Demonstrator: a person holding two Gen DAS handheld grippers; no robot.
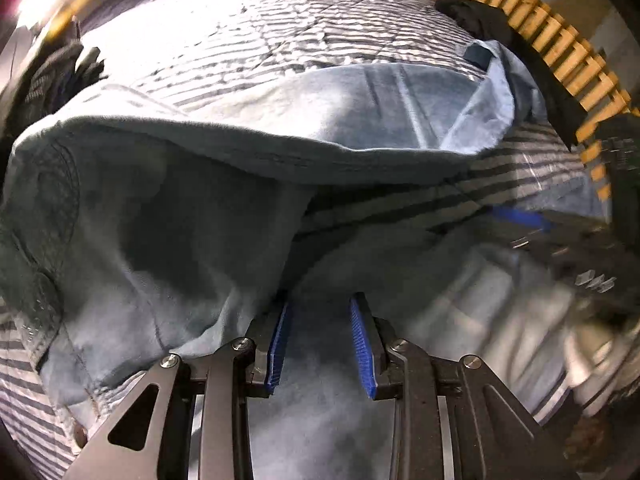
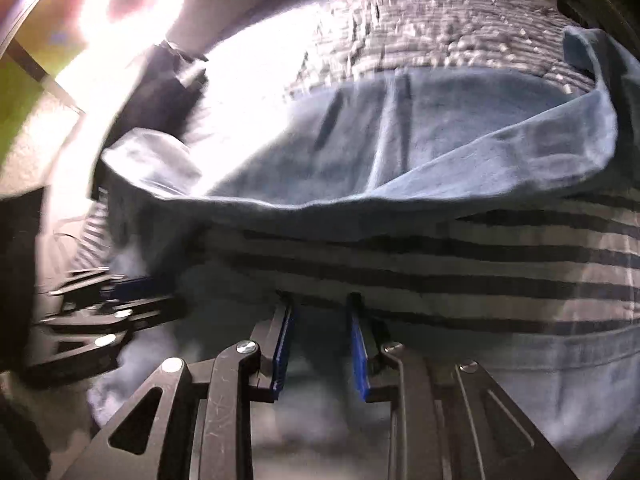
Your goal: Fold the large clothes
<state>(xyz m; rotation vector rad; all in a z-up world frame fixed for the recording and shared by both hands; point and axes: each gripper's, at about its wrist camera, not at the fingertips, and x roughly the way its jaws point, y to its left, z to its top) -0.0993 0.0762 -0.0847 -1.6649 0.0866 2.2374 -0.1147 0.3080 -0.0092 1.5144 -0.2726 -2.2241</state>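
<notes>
A large light-blue denim garment (image 1: 160, 220) lies spread on a striped bed cover (image 1: 260, 32), its near part lifted into a fold with the inside showing. My left gripper (image 1: 320, 300) has its blue pads narrowly apart, with a bunch of the denim pinched between them. To its right, blurred, are the right gripper's blue pads (image 1: 520, 216). In the right wrist view my right gripper (image 2: 320, 300) pinches the same garment (image 2: 400, 152) the same way, and the left gripper (image 2: 132, 286) shows at the left edge. Stripes of the cover (image 2: 480, 256) show under the raised fold.
A wooden slatted board (image 1: 560, 40) runs along the bed's far right. Dark clothes lie at the left edge (image 1: 60, 72) and the far right corner (image 1: 500, 28). Another dark garment (image 2: 168, 88) sits by a glaring bright patch at the far left.
</notes>
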